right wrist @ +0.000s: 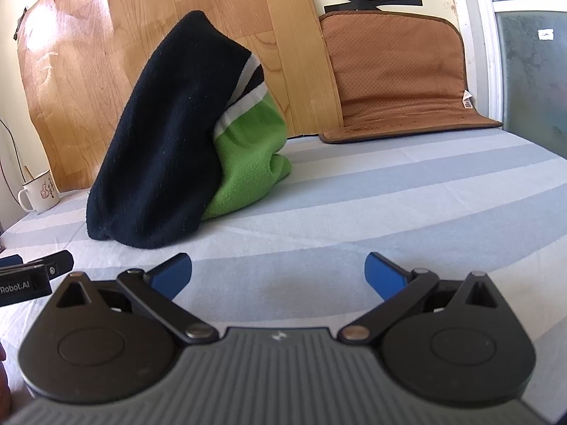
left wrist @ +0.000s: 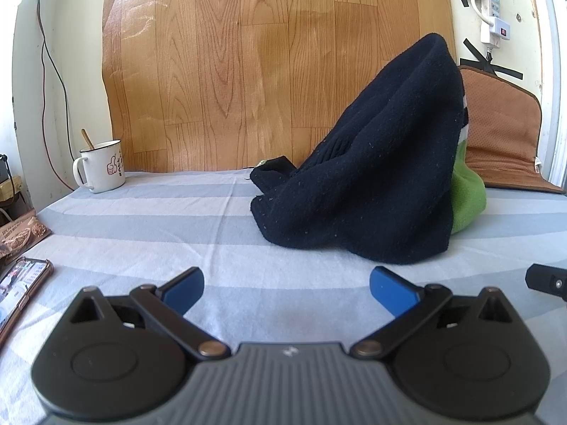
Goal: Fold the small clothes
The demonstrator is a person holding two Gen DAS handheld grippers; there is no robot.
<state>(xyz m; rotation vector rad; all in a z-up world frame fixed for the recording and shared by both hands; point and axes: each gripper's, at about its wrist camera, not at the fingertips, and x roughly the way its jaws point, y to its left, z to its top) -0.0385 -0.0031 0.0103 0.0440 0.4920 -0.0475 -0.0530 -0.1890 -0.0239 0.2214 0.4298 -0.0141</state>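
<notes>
1. The garment [right wrist: 166, 134] is black, with bright green [right wrist: 248, 163] below white and grey bands.
2. The sheet [left wrist: 141, 219] has pale blue and white stripes.
3. The mug [left wrist: 102, 166] is white with a reddish, perhaps thumbs-up, print.
4. The panel [left wrist: 219, 71] is orange-brown woodgrain.
5. The cushion [right wrist: 397, 71] is tan, dotted.
6. The left gripper [left wrist: 286, 292] and right gripper [right wrist: 278, 276] are black with blue pads.

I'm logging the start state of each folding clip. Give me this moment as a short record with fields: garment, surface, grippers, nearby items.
garment: navy and green garment, heaped in an upright pile, not yet folded or spread
surface: blue and white striped cloth
left gripper: open, empty, short of the garment
right gripper: open, empty, short of the garment
nearby items: white mug with a utensil in it, back left; phone at left edge; brown cushion leaning on the wall, back right
</notes>
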